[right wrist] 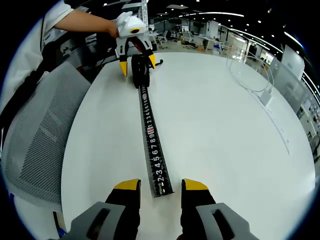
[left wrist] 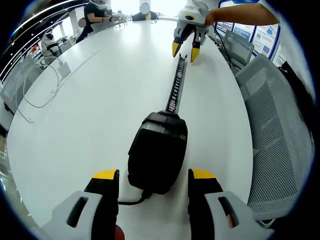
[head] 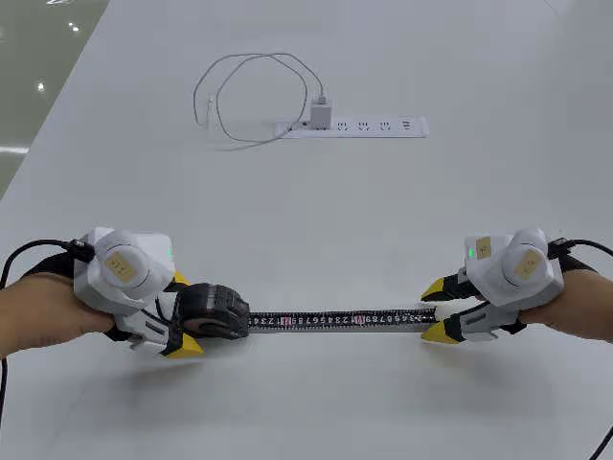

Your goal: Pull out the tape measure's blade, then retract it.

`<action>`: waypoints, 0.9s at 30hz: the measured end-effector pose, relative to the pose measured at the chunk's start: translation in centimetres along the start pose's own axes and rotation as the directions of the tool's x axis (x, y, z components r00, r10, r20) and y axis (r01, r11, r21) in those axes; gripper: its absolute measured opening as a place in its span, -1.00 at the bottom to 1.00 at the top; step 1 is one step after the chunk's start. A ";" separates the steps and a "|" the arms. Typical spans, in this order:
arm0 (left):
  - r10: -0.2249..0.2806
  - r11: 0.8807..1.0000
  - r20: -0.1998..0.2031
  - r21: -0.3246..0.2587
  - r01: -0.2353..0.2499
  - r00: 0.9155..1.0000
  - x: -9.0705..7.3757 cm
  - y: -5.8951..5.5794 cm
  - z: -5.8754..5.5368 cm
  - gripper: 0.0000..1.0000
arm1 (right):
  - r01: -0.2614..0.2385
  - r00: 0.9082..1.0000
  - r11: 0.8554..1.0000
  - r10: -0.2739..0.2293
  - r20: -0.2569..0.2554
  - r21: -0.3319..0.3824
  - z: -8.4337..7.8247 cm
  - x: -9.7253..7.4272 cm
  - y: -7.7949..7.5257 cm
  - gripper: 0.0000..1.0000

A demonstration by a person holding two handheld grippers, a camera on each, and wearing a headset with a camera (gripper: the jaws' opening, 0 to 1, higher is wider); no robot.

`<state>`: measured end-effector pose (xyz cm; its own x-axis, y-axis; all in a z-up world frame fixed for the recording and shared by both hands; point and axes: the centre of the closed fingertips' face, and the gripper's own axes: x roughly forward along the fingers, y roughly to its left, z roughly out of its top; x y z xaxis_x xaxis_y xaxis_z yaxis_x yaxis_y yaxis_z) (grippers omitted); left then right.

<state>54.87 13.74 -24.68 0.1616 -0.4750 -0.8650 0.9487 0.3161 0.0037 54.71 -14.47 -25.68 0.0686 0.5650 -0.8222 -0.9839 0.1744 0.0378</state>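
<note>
A white table [head: 383, 240] carries a black tape measure [head: 213, 311] near its front edge, with the blade [head: 335, 319] drawn out flat along the surface. Farther back lies a white power strip [head: 369, 126] with a charger [head: 320, 115] plugged in, its white cable [head: 230, 96] looped on the tabletop.

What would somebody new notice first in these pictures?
A black tape measure lies on the white table, blade drawn out. The left tongs straddle its case, the right tongs flank the blade's tip, both open. Farther back sits a power strip with a looped cable.
</note>
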 end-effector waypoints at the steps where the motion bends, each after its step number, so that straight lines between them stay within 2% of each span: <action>1: 0.007 1.000 0.007 -0.005 -0.006 1.000 -0.2 0.1 0.1 0.05 | 0.007 1.000 1.000 -0.007 0.010 0.010 0.1 -0.1 0.0 -0.41; 5: 0.032 0.998 0.047 -0.053 -0.029 0.998 -0.8 0.1 0.3 0.13 | 0.024 0.998 0.998 -0.027 0.049 0.050 0.8 -0.4 0.1 -0.32; 10: 0.071 0.993 0.106 -0.104 -0.060 0.992 -1.7 0.2 0.5 0.16 | 0.038 0.995 0.995 -0.046 0.089 0.090 1.4 -0.5 0.6 -0.21; 18: 0.133 0.980 0.168 -0.169 -0.104 0.977 -3.1 0.4 0.6 0.17 | 0.073 0.987 0.988 -0.090 0.130 0.136 2.1 -0.9 0.8 -0.08; 21: 0.154 0.974 0.197 -0.195 -0.116 0.968 -3.6 0.4 0.8 0.18 | 0.090 0.983 0.984 -0.112 0.145 0.151 2.2 -1.3 0.9 -0.04; 27: 0.183 0.965 0.228 -0.229 -0.130 0.956 -4.2 0.3 0.9 0.20 | 0.121 0.975 0.977 -0.150 0.164 0.175 2.4 -1.8 1.3 0.03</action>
<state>54.70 15.13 -20.58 0.3901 -0.5838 -0.7121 0.8319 0.5549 0.0008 53.66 -13.33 -22.83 0.2412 0.6570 -0.7143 -0.9244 0.3797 0.0371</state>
